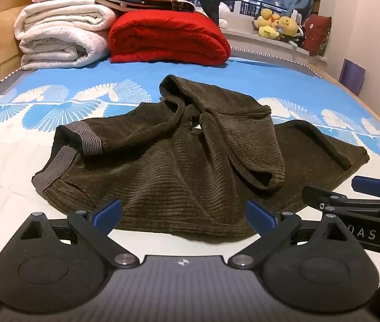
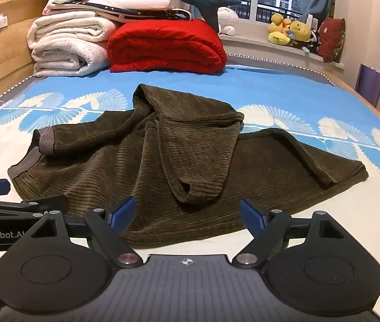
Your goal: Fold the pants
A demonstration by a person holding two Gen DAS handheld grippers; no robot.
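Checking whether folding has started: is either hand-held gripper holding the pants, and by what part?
Nothing is held. Both the left hand-held gripper and the right hand-held gripper are open, short of the pants.

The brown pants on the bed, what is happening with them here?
A person holds a two-finger gripper in each hand above the near edge of the bed. The brown corduroy pants lie crumpled on the sheet, one leg flopped over the other, not yet folded. The left gripper and the right gripper are both open and hold nothing. Folded blankets are stacked at the far end.
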